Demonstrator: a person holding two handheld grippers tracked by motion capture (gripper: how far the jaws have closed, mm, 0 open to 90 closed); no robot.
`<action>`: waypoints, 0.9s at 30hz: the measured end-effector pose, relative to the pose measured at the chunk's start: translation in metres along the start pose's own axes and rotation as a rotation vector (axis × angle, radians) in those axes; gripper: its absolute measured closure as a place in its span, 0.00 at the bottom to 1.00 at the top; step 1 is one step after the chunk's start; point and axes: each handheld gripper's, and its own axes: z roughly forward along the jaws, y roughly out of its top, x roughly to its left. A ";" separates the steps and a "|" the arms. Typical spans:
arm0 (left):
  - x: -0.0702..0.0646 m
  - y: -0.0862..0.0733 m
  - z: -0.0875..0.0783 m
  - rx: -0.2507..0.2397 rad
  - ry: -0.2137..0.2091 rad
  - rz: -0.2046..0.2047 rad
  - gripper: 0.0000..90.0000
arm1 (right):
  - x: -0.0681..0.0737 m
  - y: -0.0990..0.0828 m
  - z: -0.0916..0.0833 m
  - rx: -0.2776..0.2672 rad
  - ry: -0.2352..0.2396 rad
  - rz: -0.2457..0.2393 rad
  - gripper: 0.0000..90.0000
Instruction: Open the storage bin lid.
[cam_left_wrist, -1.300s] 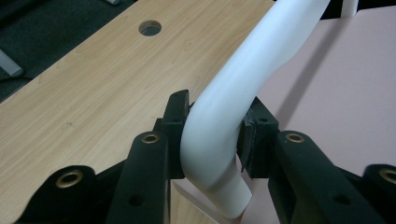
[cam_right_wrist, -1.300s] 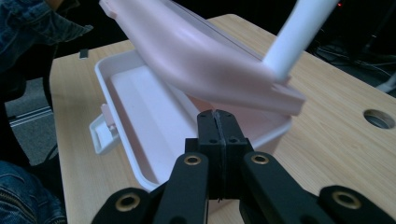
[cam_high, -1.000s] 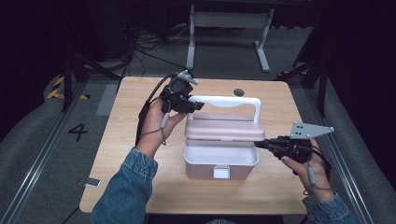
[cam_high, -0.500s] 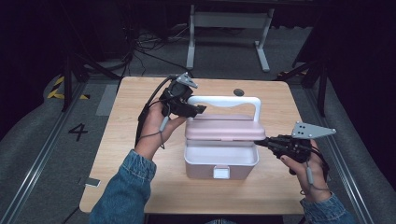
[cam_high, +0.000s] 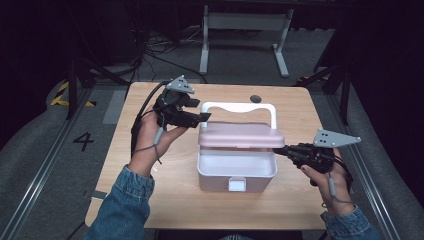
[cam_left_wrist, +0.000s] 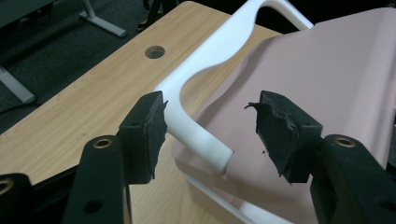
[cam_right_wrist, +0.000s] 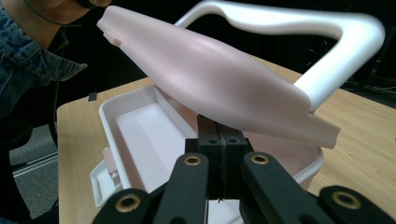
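A white box (cam_high: 235, 174) stands mid-table with its pink lid (cam_high: 240, 135) partly raised and a white handle (cam_high: 237, 106) behind the lid. My left gripper (cam_high: 202, 117) is at the handle's left corner. Its jaws have just been opening and now stand open (cam_left_wrist: 208, 135). The handle's leg (cam_left_wrist: 201, 140) lies between the pads, close to the left one, and is not pinched. My right gripper (cam_high: 277, 149) is shut, with its tips (cam_right_wrist: 219, 128) under the lid's right edge (cam_right_wrist: 219, 79). The box's inside (cam_right_wrist: 149, 130) looks empty.
The wooden table (cam_high: 150, 200) has a round cable hole (cam_high: 256, 98) behind the box. A small latch (cam_high: 236, 185) sticks out from the box's front. A white table frame (cam_high: 245, 22) stands on the floor beyond, and dark floor lies on both sides.
The left gripper's jaws have opened off the handle's left corner and the hand has drawn back a little to the left. The right gripper and the raised lid have kept still.
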 end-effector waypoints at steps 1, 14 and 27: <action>0.000 -0.002 -0.002 -0.006 0.000 -0.003 0.47 | 0.000 0.000 0.000 -0.002 0.001 0.000 1.00; 0.003 -0.037 -0.024 -0.046 -0.014 -0.038 0.45 | -0.001 0.006 -0.002 -0.023 -0.018 0.002 1.00; 0.001 -0.051 -0.015 -0.038 -0.026 -0.048 0.44 | -0.006 0.017 -0.003 -0.050 -0.051 0.005 1.00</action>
